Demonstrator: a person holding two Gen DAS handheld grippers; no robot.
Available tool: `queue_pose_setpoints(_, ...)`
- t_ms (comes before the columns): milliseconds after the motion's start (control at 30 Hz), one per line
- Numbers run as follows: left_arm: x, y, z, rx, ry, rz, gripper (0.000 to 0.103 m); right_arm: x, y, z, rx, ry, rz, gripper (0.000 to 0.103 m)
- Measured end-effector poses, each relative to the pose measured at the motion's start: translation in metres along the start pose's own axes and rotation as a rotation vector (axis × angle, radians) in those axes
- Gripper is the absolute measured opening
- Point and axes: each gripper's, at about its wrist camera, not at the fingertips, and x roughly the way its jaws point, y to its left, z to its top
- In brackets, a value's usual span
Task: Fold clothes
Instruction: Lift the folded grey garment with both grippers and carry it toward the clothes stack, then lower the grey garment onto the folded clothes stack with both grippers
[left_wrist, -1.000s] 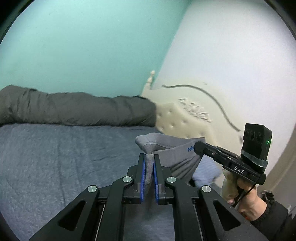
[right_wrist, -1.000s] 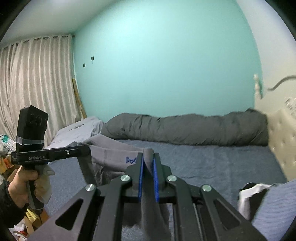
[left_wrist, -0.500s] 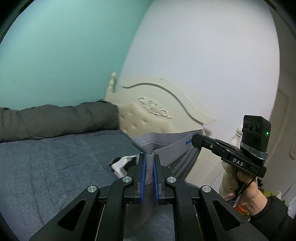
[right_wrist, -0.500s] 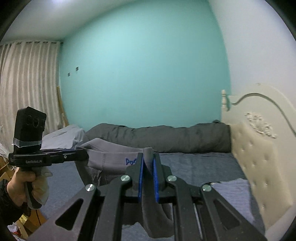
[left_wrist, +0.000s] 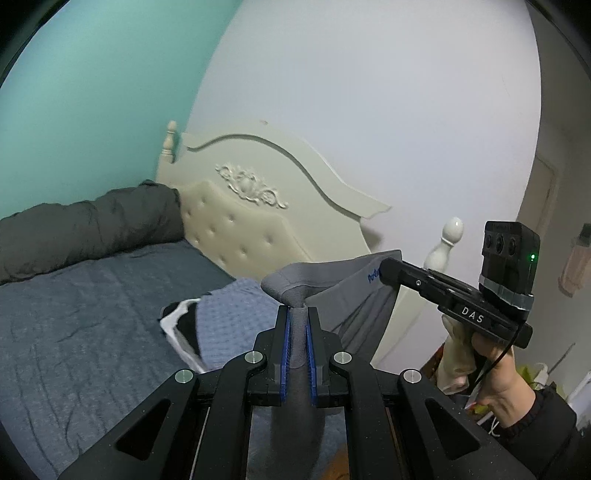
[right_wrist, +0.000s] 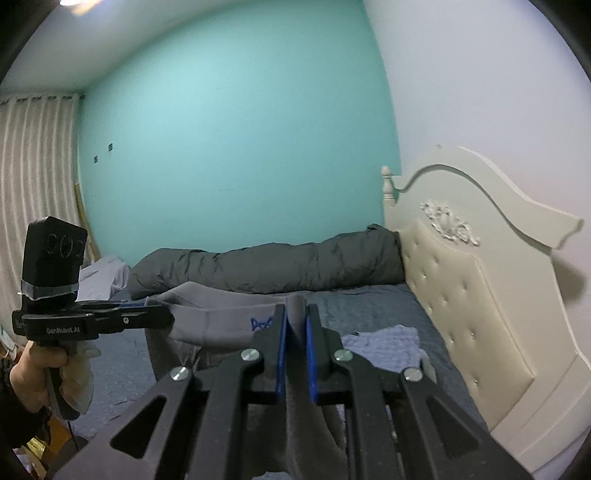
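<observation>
Left gripper (left_wrist: 297, 321): blue-padded jaws closed down on a bunched edge of the grey knit garment with blue embroidered logo (left_wrist: 354, 291), cloth pinched between the pads and hanging below them. Right gripper (right_wrist: 295, 320): same, jaws clamped on the other end of that garment's banded edge, fabric filling the gap between pads. Garment is held up in the air above the bed, its top edge stretched between both grippers, the rest draping down.

In the left wrist view the right gripper shows at 3 o'clock, black body marked DAS, held by the person's right hand (left_wrist: 496, 373) in a dark sleeve. In the right wrist view the left gripper shows at 9 o'clock, marked GenRobot.AI, held by the person's left hand (right_wrist: 33, 373).

Below and beyond: bed with dark blue quilted cover (left_wrist: 74, 325). A light blue cloth (right_wrist: 384, 345) lies on it near the headboard; just beside it at 9 o'clock of the left gripper, a black and white item (left_wrist: 181, 325), too crumpled to identify. Rolled dark grey duvet (right_wrist: 273, 266) runs along the teal wall (right_wrist: 236, 140). Cream tufted headboard with carved ornament (right_wrist: 465, 288) at 3 o'clock in the right view. Beige curtain (right_wrist: 33, 177) at far 9 o'clock.
</observation>
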Motion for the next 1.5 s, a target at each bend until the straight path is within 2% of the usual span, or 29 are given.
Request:
queue_pose_setpoints(233, 0.051, -0.008, -0.001, -0.006, 0.047, -0.019, 0.008, 0.001, -0.042, -0.014, 0.036, 0.017, -0.026, 0.009)
queue_pose_setpoints(500, 0.110, 0.011, 0.009, -0.031, 0.086, -0.010, 0.008, 0.046, -0.088, -0.016, 0.053, 0.075, -0.046, 0.009)
queue_pose_setpoints(667, 0.157, 0.046, 0.021, -0.072, 0.117, 0.009, 0.008, 0.098, -0.117, -0.011, 0.057, 0.126, -0.057, 0.009)
queue_pose_setpoints(867, 0.221, 0.109, 0.034, -0.164, 0.171, 0.048, 0.008, 0.185, -0.144, -0.013, 0.085, 0.242, -0.071, 0.009)
queue_pose_setpoints(1033, 0.265, 0.165, 0.020, -0.266, 0.232, 0.082, 0.008, 0.252, -0.167, -0.025, 0.125, 0.355, -0.083, 0.011)
queue_pose_setpoints(1133, 0.287, 0.193, 0.009, -0.327, 0.260, 0.091, 0.010, 0.273, -0.179, -0.037, 0.171, 0.399, -0.096, 0.013)
queue_pose_setpoints(1233, 0.306, 0.210, -0.002, -0.367, 0.289, 0.102, 0.011, 0.274, -0.194, -0.040, 0.207, 0.372, -0.146, 0.024)
queue_pose_setpoints(1267, 0.310, 0.214, -0.005, -0.376, 0.298, 0.110, 0.012, 0.270, -0.200, -0.040, 0.222, 0.354, -0.156, 0.034)
queue_pose_setpoints(1300, 0.313, 0.217, -0.007, -0.383, 0.302, 0.119, 0.013, 0.266, -0.205, -0.039, 0.241, 0.337, -0.150, 0.040)
queue_pose_setpoints(1333, 0.311, 0.219, -0.008, -0.383, 0.296, 0.128, 0.018, 0.261, -0.211, -0.039, 0.257, 0.323, -0.142, 0.040)
queue_pose_setpoints(1367, 0.309, 0.220, -0.009, -0.383, 0.289, 0.138, 0.031, 0.255, -0.215, -0.040, 0.268, 0.313, -0.132, 0.040)
queue_pose_setpoints(1500, 0.298, 0.220, -0.011, -0.348, 0.260, 0.147, 0.036, 0.242, -0.228, -0.045, 0.286, 0.305, -0.104, 0.040)
